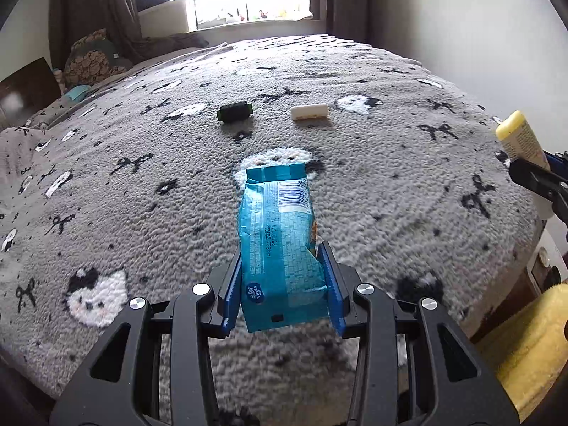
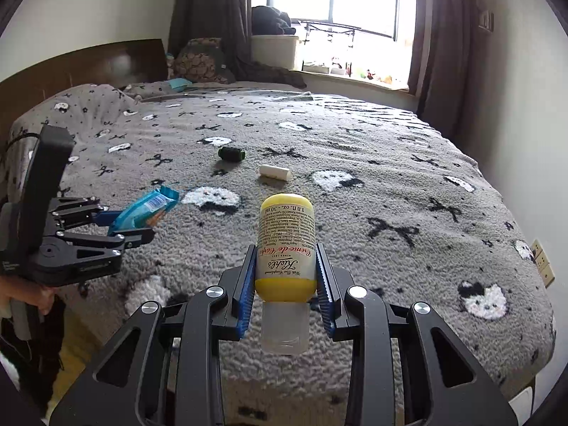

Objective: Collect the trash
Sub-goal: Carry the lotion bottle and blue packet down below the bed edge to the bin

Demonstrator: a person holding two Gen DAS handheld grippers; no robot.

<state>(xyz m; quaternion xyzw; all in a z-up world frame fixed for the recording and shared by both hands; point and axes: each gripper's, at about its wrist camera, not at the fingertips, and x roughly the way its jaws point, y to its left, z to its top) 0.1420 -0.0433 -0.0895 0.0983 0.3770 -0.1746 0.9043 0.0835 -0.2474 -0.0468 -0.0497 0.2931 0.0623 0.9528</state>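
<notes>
My left gripper (image 1: 282, 259) is shut on a blue tissue packet (image 1: 278, 234), held above the grey bedspread (image 1: 142, 184). In the right wrist view the same left gripper (image 2: 142, 227) shows at the left edge with the blue packet (image 2: 149, 207) sticking out of it. My right gripper (image 2: 285, 266) is shut on a small yellow bottle (image 2: 287, 245) with a clear cap, cap toward the camera. That bottle (image 1: 522, 138) also pokes in at the right edge of the left wrist view. A dark green roll (image 1: 235, 110) and a white cylinder (image 1: 309, 112) lie farther up the bed.
The bed fills both views; its foot edge (image 2: 532, 355) drops off at the right. Pillows (image 2: 202, 60) and a wooden headboard (image 2: 88, 67) are at the far left. A window with curtains (image 2: 355, 17) is behind. A person's hand (image 2: 21, 298) holds the left gripper. A yellow object (image 1: 532, 348) is at lower right.
</notes>
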